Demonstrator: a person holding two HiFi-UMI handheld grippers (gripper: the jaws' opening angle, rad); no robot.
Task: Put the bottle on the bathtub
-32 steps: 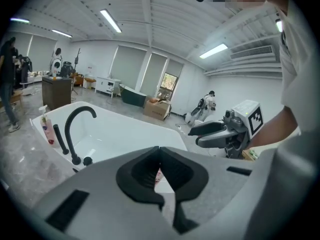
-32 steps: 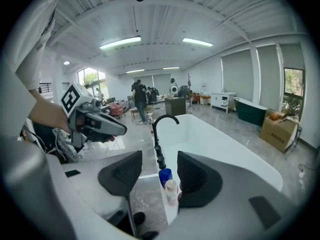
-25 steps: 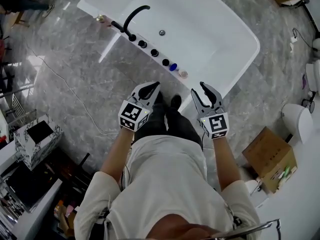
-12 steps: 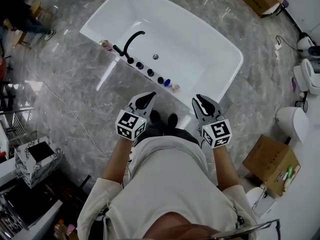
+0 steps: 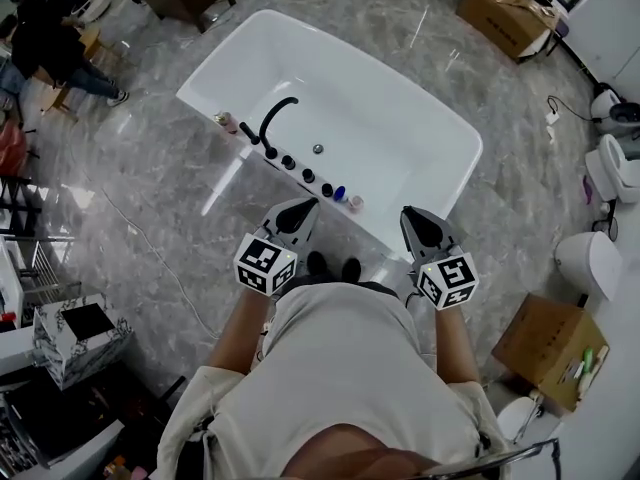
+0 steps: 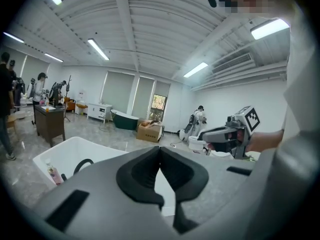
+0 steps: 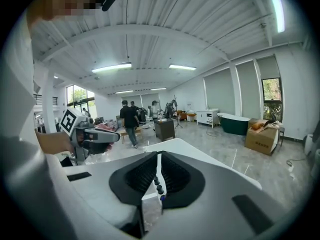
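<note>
Bright, even indoor light.
Ceiling tubes (image 6: pixel 99 49) streak glare on the marble floor (image 5: pixel 225 183) beside the bathtub (image 5: pixel 420 118); fisheye edges darken.

Left gripper (image 6: pixel 160 153): jaws meet at the tips, nothing between them.
Bathtub (image 6: pixel 64 152): white, lower left, beyond the jaws.
Bottle (image 6: pixel 52 173): pink, upright on the bathtub's rim, near the black faucet (image 6: pixel 83 164).
Right gripper (image 6: pixel 207 135): at right, marker cube on top.
Background: cardboard box (image 6: pixel 149 132), dark green tub (image 6: pixel 125 120), people standing far left.
</note>
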